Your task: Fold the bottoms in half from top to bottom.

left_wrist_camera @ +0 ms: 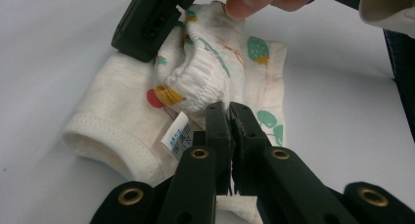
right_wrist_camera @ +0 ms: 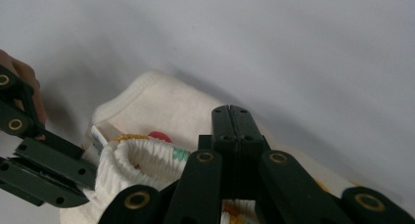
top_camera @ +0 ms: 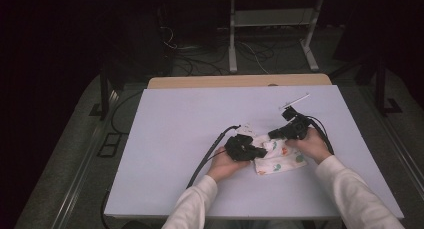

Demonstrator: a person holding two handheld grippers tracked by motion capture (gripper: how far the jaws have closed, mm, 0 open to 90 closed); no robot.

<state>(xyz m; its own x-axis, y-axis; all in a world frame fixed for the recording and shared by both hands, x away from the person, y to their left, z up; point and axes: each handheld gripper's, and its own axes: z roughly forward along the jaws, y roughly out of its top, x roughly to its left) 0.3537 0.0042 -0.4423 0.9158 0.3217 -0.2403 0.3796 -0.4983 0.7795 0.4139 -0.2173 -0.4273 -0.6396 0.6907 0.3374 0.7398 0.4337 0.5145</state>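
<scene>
- A small white garment [top_camera: 278, 158], printed with coloured fruit shapes, lies crumpled on a pale table [top_camera: 190, 119], near the person's edge and a little right of centre.
- The left gripper [top_camera: 260, 152] meets the garment's left side. In the left gripper view its jaws are clenched on the gathered elastic edge [left_wrist_camera: 200, 89].
- The right gripper [top_camera: 272, 135] comes in from the far right corner of the garment. In the right gripper view its jaws are pressed tight together with white gathered fabric [right_wrist_camera: 142, 160] bunched at their base, so it appears to be pinching the same edge.
- The garment's long axis runs left to right between the two hands; both grippers touch it, neither clearly nearer.
- A care label [left_wrist_camera: 176, 136] sticks out from the hem.
- Hard to make out: what kind of garment it is, and how much cloth the right jaws really hold.
</scene>
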